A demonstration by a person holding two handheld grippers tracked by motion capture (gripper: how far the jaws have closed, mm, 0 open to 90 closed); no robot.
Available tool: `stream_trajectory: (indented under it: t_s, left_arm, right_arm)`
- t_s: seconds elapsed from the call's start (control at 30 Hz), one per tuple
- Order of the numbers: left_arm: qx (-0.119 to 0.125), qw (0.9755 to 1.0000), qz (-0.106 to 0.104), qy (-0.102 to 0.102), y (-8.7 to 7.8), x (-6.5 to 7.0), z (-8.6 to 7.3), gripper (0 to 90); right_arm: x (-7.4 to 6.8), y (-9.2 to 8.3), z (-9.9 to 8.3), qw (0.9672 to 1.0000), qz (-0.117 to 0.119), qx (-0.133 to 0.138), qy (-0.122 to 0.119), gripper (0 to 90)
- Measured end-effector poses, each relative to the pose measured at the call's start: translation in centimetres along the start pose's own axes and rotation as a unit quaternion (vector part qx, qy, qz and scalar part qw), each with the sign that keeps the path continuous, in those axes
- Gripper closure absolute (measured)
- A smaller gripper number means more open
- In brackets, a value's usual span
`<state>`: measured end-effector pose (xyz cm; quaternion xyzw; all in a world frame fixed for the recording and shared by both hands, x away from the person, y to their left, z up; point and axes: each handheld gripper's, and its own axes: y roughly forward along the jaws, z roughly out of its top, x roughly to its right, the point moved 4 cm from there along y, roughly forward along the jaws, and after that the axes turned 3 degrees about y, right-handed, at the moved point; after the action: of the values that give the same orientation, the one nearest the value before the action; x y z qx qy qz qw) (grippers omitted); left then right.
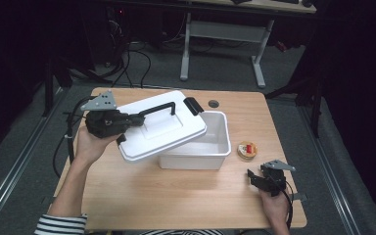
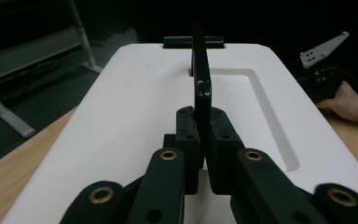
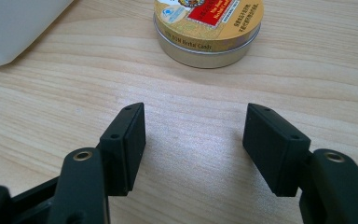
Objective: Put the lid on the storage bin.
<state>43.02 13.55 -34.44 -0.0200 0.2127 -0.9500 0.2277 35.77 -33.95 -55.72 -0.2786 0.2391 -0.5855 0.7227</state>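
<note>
Left claw [image 2: 204, 140] clamps the lid [image 1: 160, 128] handle [image 2: 201, 79], lid hiding half the box [image 1: 210, 147]; right claw [image 3: 193, 144] apart.

The white plastic lid [image 1: 159, 128] with its black handle [image 1: 157, 108], tilted above the white rectangular plastic bin [image 1: 214, 147], covers the bin's left part and blocks entry there; the bin's right part lies open from above. The light wooden table [image 1: 176, 196] is bare along its near edge and across its far right corner. Near the right edge, a small round gold tin [image 1: 247, 150] stands just beside the bin, narrowing the passage between them.
</note>
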Motion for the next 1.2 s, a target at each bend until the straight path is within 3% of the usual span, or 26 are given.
stream_trajectory:
  t_s: [0.3, 0.63, 0.7, 0.97, 1.2]
  left_arm:
    - [0.016, 0.9974, 0.066, -0.025, -2.5, 0.1, -1.8, 85.3]
    - [0.026, 0.9893, 0.134, -0.053, -5.4, 0.4, -3.8, 85.4]
    - [0.025, 0.9871, 0.146, -0.06, -5.9, 0.4, -4.4, 85.3]
    - [0.028, 0.9743, 0.204, -0.091, -7.4, 0.2, -6.9, 85.3]
    - [0.013, 0.9642, 0.238, -0.117, -7.4, 0.2, -9.2, 85.3]
  right_arm:
    - [0.0, 0.0, 0.0, 1.0, 0.0, 0.0, 0.0, 39.3]
    - [0.0, 0.0, 0.0, 1.0, 0.0, 0.0, 0.0, 39.2]
    - [0.0, 0.0, 0.0, 1.0, 0.0, 0.0, 0.0, 39.2]
    - [0.0, 0.0, 0.0, 1.0, 0.0, 0.0, 0.0, 39.1]
    - [0.0, 0.0, 0.0, 1.0, 0.0, 0.0, 0.0, 39.0]
